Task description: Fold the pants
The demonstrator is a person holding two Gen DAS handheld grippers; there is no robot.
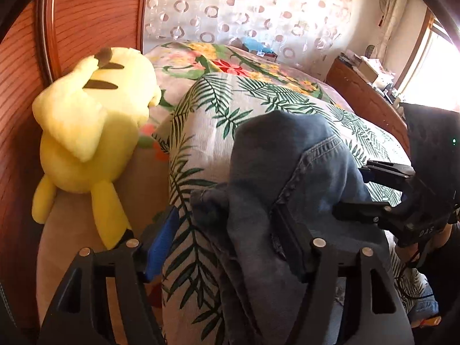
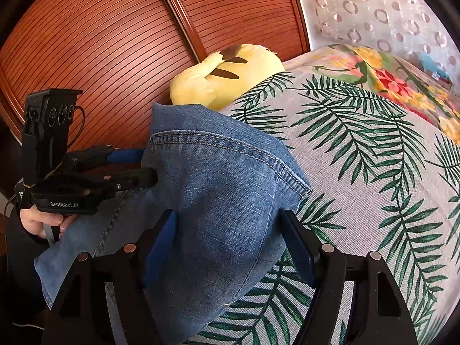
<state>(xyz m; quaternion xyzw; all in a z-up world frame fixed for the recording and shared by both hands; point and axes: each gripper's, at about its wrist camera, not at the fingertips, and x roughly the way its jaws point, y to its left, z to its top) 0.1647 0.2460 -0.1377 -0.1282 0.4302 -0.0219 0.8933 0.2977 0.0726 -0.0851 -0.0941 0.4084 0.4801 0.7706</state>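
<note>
Both hand-held grippers, left [image 1: 227,247] and right [image 2: 230,244], are standing open astride bunched pants [image 2: 218,178] on the bed [image 2: 359,172], gripping nothing; folding is looking barely begun.

Sunlit window [image 1: 440,57], slatted wooden wardrobe [image 2: 100,43]

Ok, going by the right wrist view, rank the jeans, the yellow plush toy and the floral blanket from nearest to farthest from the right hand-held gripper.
1. Jeans: between the fingers of the right hand-held gripper, bottom centre.
2. Yellow plush toy: beyond the jeans, against the wooden panel.
3. Floral blanket: farthest, upper right, past the palm-leaf cover.
</note>
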